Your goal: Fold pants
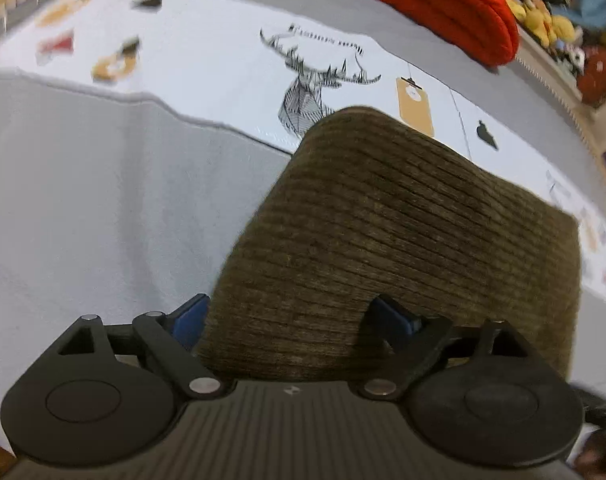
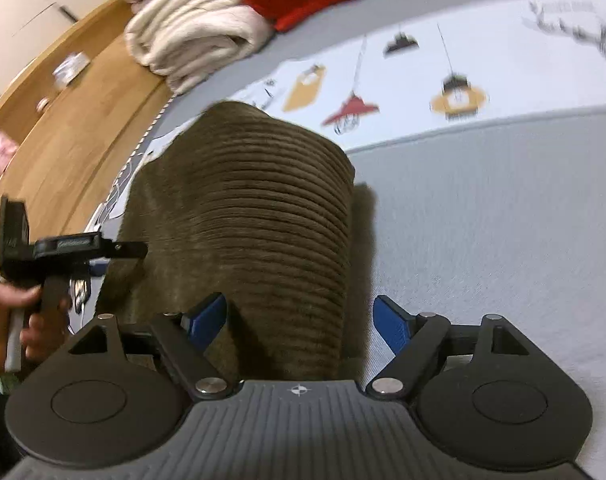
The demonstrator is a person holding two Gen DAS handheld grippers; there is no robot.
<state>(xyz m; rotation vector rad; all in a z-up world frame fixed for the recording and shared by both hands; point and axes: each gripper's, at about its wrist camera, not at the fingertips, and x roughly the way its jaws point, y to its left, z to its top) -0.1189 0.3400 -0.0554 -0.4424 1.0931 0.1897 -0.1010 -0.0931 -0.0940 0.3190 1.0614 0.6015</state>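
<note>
The left gripper [image 1: 291,318] has its blue-padded jaws spread wide, with the brown ribbed corduroy pants [image 1: 403,240] lying between and over them; whether any cloth is pinched cannot be told, since the fabric hides the gap. The pants sit directly ahead of this gripper, a folded slab reaching away over the grey bed cover [image 1: 83,200] toward the white printed sheet with a geometric deer [image 1: 223,60], with a red knitted garment [image 1: 443,4] well beyond.

The right gripper [image 2: 301,322] is likewise spread wide. The same pants [image 2: 263,208] rise in front of it, closer to its left pad [image 2: 207,316] and apart from the right one, the folded edge rounded and the far end humped. A cream folded blanket [image 2: 195,32] lies near the wooden floor [image 2: 75,128] at the bed's edge.

The step in hand looks like a fold in progress or just laid, the bundle already doubled. The next move likely calls for flattening the hump and squaring the edges, or closing on the near edge for one more fold
</note>
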